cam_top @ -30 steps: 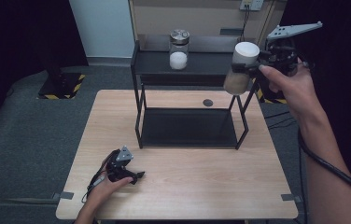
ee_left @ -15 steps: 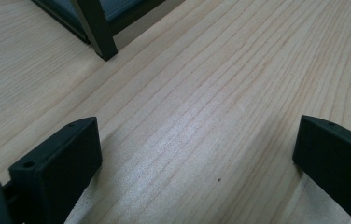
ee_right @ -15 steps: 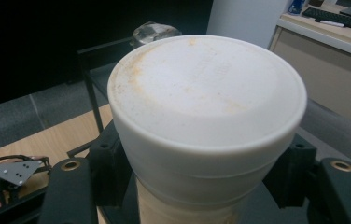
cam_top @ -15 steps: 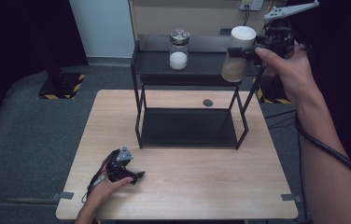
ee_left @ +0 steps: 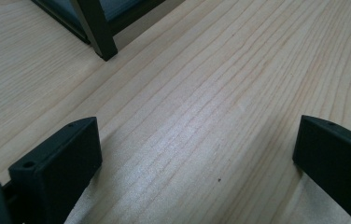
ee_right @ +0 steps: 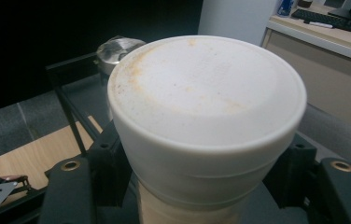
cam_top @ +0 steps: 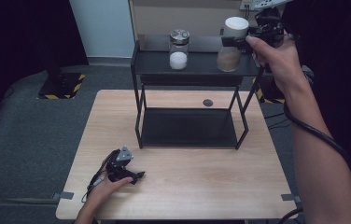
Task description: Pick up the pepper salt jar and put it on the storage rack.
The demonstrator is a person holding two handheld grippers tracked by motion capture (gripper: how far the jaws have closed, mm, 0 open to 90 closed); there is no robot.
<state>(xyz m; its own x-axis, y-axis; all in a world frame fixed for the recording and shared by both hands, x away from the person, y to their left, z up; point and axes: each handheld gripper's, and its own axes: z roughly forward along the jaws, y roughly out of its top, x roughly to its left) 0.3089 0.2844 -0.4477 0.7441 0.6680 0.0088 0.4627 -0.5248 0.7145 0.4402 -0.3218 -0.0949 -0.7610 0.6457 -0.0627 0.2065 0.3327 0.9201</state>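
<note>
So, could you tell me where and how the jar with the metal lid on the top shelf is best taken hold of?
Grip the jar with the metal lid around its straight glass body, just under the lid. Come in level from the front, the person's side. It stands upright near the front edge of the black rack, so that side looks open, and the round wall should suit two jaws closing from either side. The white-lidded jar stands apart to its right.

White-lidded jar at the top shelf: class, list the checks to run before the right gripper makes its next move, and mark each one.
1. Right gripper clamped on white-lidded jar: ok.
2. Jar upright: ok.
3. Jar base resting on top shelf: cannot tell.
4. Gap to the metal-lidded jar: ok.
5. Left gripper open, resting on the table, away from the rack: ok.
</note>
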